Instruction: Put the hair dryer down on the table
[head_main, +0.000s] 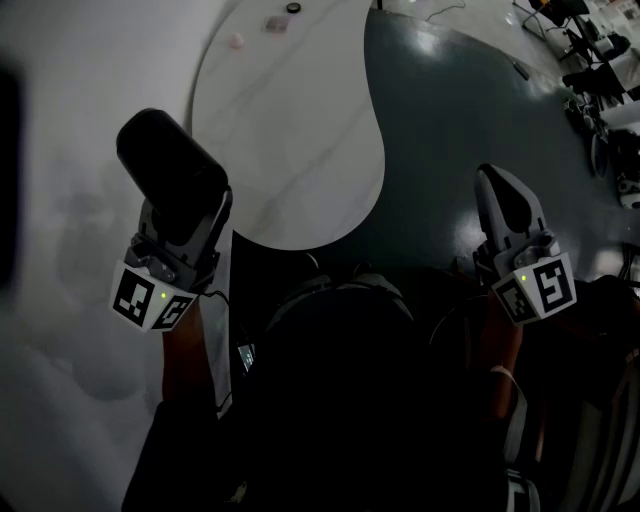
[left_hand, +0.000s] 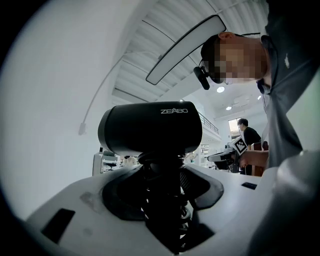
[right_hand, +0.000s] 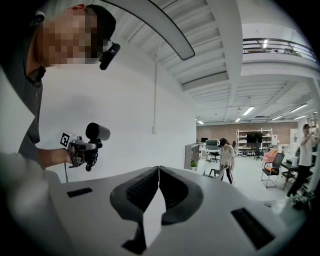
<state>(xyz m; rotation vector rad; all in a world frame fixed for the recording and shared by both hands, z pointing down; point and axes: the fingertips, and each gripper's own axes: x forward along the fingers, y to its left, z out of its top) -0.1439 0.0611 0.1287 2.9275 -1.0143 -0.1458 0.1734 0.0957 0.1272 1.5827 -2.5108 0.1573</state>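
Observation:
My left gripper (head_main: 185, 215) is shut on the handle of a black hair dryer (head_main: 170, 170), held in the air to the left of the white round table (head_main: 300, 130). In the left gripper view the dryer's barrel (left_hand: 150, 127) lies crosswise above the jaws, and its handle with the coiled cord runs down between them (left_hand: 162, 200). My right gripper (head_main: 505, 195) is over the dark floor to the right of the table. Its jaws (right_hand: 158, 172) meet at the tips with nothing between them. The right gripper view also shows the hair dryer (right_hand: 97, 131) in the left gripper (right_hand: 82, 147).
Three small things (head_main: 277, 22) lie at the table's far edge. Dark floor (head_main: 470, 120) curves round the table's right side, with equipment (head_main: 600, 90) at the far right. A white wall is on the left. A person (right_hand: 226, 155) stands further back in the hall.

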